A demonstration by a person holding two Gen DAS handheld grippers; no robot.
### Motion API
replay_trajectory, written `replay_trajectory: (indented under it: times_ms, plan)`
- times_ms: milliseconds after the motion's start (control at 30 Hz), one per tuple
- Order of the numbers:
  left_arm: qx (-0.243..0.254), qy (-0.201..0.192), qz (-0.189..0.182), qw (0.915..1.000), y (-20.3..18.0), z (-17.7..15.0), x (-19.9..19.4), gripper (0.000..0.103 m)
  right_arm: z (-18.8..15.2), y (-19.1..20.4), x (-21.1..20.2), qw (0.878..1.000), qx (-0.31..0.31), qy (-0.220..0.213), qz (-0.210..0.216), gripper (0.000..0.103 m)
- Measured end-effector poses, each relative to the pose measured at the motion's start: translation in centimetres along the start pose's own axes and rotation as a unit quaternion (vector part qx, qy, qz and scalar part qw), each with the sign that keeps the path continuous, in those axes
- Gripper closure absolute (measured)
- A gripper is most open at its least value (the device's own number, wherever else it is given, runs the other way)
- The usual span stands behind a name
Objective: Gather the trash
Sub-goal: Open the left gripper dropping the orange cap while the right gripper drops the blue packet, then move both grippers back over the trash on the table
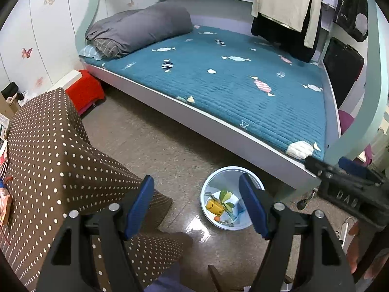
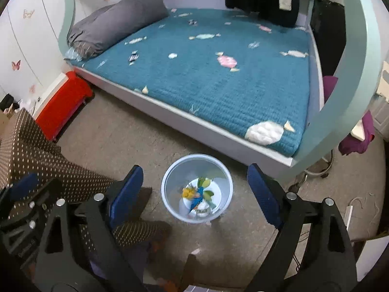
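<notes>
Left gripper (image 1: 197,209): fingers (image 1: 139,206) spread apart, holding nothing.
Bin (image 1: 218,174): on floor at 6 o'clock, containing yellow wrapper (image 1: 214,206).
Bed (image 1: 218,82): 12 o'clock.

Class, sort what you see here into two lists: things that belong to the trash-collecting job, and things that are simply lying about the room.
Belongs to the job:
- waste bin on the floor
- trash lying inside it
- left gripper, open
- right gripper, open

Just lying about:
- grey duvet on the bed
- red stool
- hanging clothes
- purple cloth
</notes>
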State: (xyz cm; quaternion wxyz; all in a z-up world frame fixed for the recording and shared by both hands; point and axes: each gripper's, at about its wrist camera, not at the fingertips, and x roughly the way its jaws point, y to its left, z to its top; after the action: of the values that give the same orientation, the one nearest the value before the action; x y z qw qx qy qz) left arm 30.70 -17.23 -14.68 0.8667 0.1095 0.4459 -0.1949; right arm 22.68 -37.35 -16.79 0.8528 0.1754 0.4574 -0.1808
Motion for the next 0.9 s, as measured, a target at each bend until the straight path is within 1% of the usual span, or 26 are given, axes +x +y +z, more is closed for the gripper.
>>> replay_trajectory:
  times_ms: [133,267,600,900]
  plan:
    - [0.002,-0.001,-0.001,1.0,0.1,-0.2,-0.3,0.032,-0.8,0.0,0.0,1.0,-0.004,0.011,-0.002,0.017]
    - [0.002,-0.003,-0.003,1.0,0.0,-0.5,-0.8,0.032,-1.2,0.0,-0.8,1.0,-0.006,0.007,-0.002,0.017]
    - [0.006,-0.026,-0.012,0.9996,0.0,-1.0,-3.8,0.032,-1.7,0.6,-4.7,1.0,-0.011,-0.026,0.01,0.017]
    - [-0.005,-0.053,-0.008,0.9986,1.2,-1.5,-7.3,0.032,-1.9,2.0,-7.7,0.998,-0.021,-0.055,0.026,0.017]
